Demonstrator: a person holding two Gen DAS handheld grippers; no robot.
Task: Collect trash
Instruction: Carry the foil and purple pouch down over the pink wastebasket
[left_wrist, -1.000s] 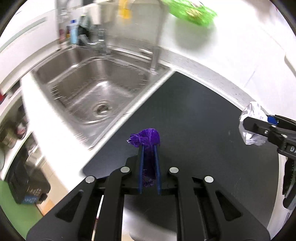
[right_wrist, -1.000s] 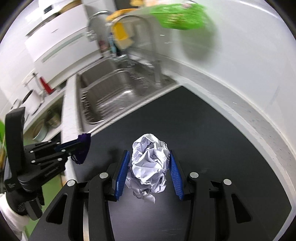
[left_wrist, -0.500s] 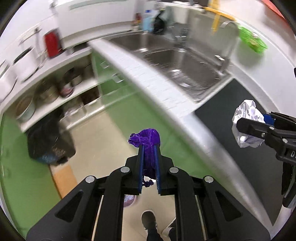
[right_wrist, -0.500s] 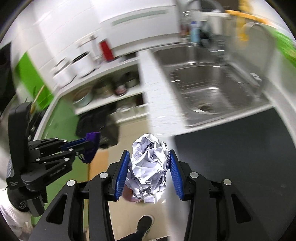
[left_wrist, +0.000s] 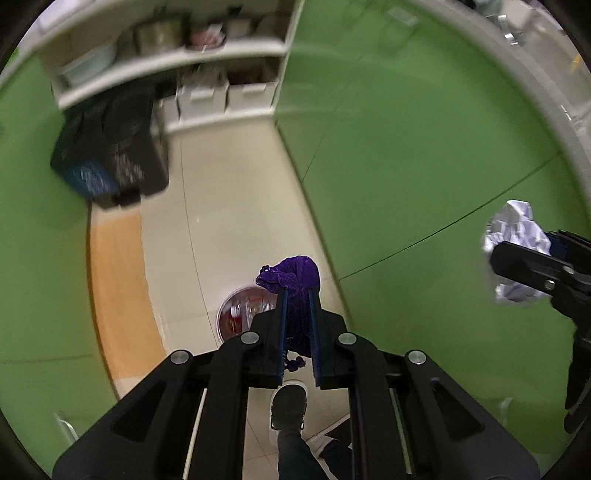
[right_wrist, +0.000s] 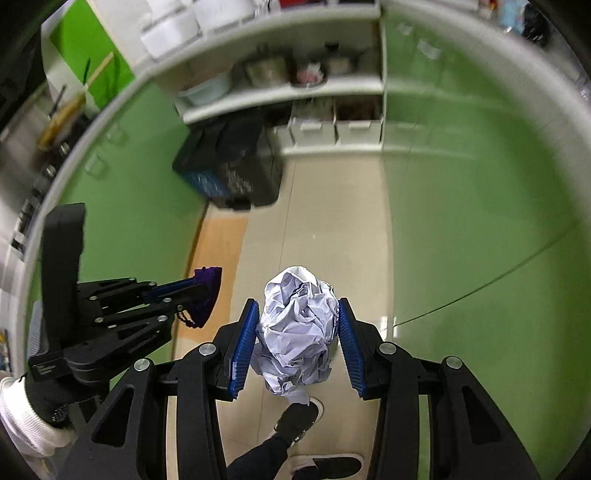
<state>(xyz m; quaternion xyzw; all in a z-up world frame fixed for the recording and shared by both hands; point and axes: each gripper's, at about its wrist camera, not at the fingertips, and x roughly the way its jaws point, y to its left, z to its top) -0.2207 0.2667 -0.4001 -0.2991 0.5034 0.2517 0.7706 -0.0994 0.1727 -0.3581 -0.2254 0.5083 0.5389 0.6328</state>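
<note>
Tongs swung floorward, crumpled white paper, purple scrap

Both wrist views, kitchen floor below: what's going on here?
A person carries trash in two handheld grippers above the kitchen floor. The left gripper is shut on a purple scrap; the right gripper clamps a crumpled paper ball. Both point steeply down between green cabinet fronts. A small round bin with litter in it sits on the floor, just behind the left gripper's tips in its view. Nothing has been dropped yet.
</note>
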